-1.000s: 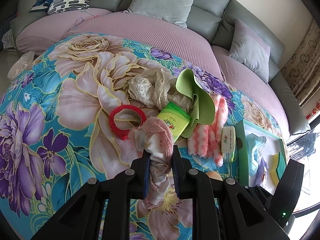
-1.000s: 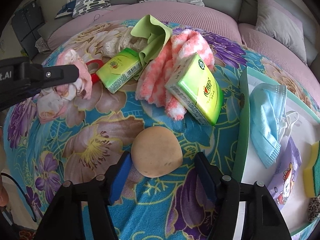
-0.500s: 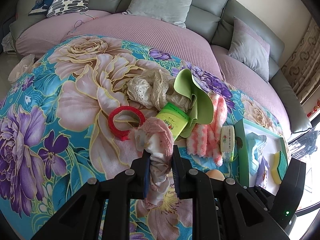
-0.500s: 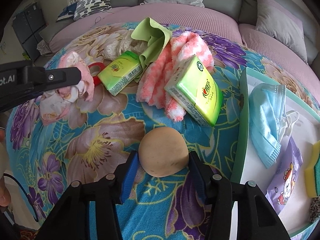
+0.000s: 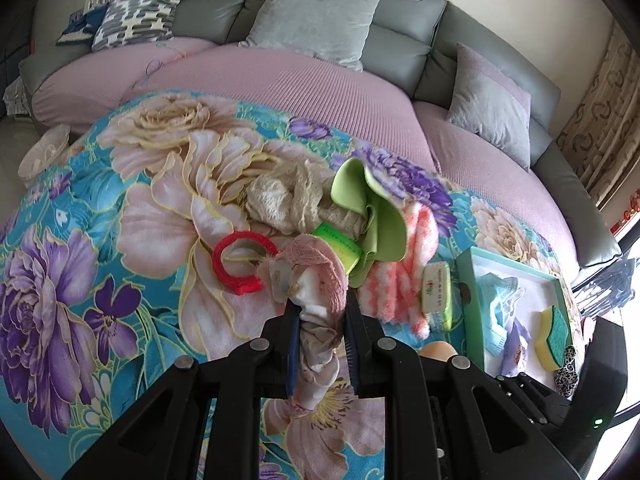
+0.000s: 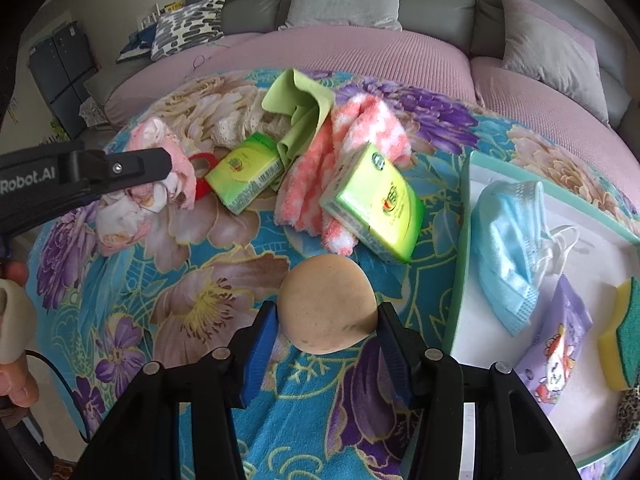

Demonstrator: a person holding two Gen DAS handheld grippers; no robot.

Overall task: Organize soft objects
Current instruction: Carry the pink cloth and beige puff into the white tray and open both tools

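Beside tray point(image 6: 460, 240): right gripper point(image 6: 326, 330) just closed onto sponge puff point(image 6: 326, 312); left gripper point(image 5: 320, 332) clamps pink cloth point(image 5: 316, 276). Next: lift puff into tray.

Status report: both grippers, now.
Left gripper shut on pink floral cloth. Right gripper just closed, fingers pressing round beige sponge. Tray to the right, path clear.

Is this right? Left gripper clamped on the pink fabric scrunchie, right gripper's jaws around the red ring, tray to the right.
Not quite. The right gripper has its jaws around the tan round sponge, not the red ring, which lies untouched on the floral blanket; the right wrist view shows this. The left gripper does clamp the pink fabric scrunchie, and the tray is to the right.
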